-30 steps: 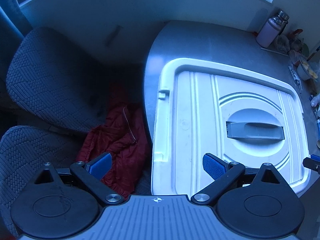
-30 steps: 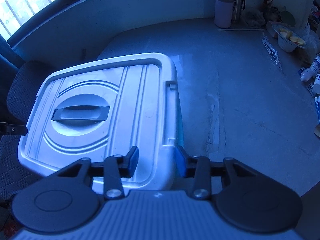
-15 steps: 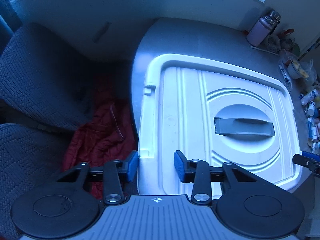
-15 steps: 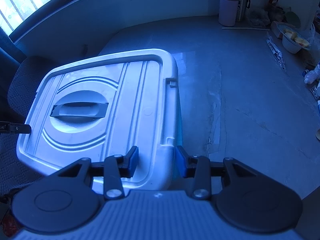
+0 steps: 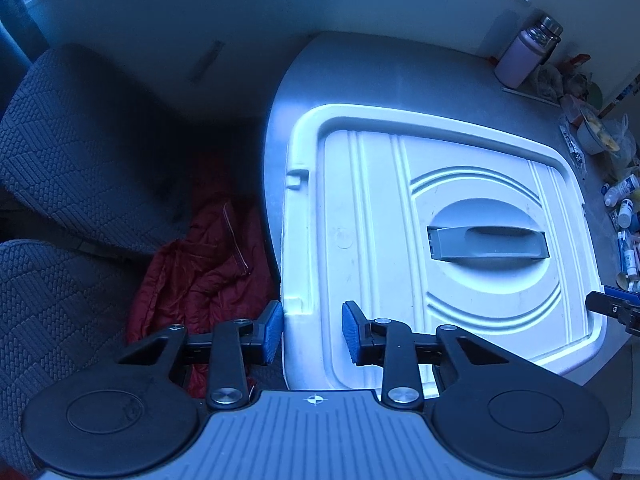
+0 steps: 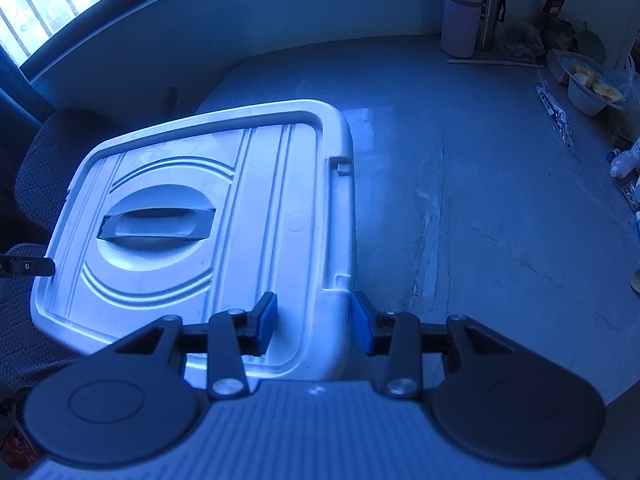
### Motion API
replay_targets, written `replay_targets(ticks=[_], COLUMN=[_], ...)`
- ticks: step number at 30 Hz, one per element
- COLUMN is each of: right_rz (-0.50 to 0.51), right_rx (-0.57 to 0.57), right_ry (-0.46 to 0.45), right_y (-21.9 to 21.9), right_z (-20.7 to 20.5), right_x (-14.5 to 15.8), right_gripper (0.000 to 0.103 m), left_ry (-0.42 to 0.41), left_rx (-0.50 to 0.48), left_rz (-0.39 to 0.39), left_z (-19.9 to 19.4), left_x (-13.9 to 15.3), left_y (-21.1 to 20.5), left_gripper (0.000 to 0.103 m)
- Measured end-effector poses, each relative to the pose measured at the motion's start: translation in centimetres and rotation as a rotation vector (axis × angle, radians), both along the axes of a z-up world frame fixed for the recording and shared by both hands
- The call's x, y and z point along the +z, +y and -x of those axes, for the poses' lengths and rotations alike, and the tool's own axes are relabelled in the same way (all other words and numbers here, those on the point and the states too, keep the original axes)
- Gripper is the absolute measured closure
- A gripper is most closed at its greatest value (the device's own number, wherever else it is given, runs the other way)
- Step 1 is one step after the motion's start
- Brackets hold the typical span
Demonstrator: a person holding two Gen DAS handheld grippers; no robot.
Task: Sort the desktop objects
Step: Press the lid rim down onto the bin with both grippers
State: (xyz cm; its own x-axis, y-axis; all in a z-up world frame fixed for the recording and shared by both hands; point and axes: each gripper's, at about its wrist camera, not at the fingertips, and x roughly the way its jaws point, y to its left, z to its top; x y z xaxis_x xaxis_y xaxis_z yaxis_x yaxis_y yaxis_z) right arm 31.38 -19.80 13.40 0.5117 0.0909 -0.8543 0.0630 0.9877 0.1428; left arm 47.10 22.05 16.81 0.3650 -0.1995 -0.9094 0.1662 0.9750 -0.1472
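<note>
Left gripper (image 5: 312, 330) clamped on left rim of white storage box lid (image 5: 400, 220), right gripper (image 6: 314, 324) clamped on opposite rim, box spanning between both at near-left desk (image 6: 480, 200) corner. Lid handle (image 5: 486, 243) running left-right, dead centre, equally near either claw. Box shut, contents hidden; bottles (image 5: 624, 200), bowl (image 6: 588, 92) unsorted far right.

red jacket (image 5: 200, 272) btwn chairs (image 5: 80, 152), pink flask (image 6: 460, 24) by wall

White ribbed lid (image 5: 380, 216) with grey handle (image 5: 486, 242), red jacket (image 5: 200, 272), pink bottle (image 6: 460, 24), blue-padded claws.
</note>
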Motion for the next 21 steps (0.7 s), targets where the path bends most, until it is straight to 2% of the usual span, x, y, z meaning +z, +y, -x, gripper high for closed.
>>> replay_targets(ticks=[11, 15, 21], right_rz=[0.029, 0.022, -0.008], right_rx=[0.021, 0.031, 0.033], right_ry=[0.000, 0.003, 0.000], right_y=[0.1, 0.2, -0.2], right_z=[-1.3, -0.5, -0.2], right_x=[0.1, -0.1, -0.6], right_gripper=[0.062, 0.062, 0.060], left_ry=[-0.010, -0.014, -0.006], left_rx=[0.019, 0.020, 0.045], left_rz=[-0.005, -0.022, -0.008], left_z=[0.9, 1.4, 1.6], left_x=[0.4, 0.2, -0.4], left_y=[-0.8, -1.2, -0.7], left_gripper=[0.070, 0.070, 0.067])
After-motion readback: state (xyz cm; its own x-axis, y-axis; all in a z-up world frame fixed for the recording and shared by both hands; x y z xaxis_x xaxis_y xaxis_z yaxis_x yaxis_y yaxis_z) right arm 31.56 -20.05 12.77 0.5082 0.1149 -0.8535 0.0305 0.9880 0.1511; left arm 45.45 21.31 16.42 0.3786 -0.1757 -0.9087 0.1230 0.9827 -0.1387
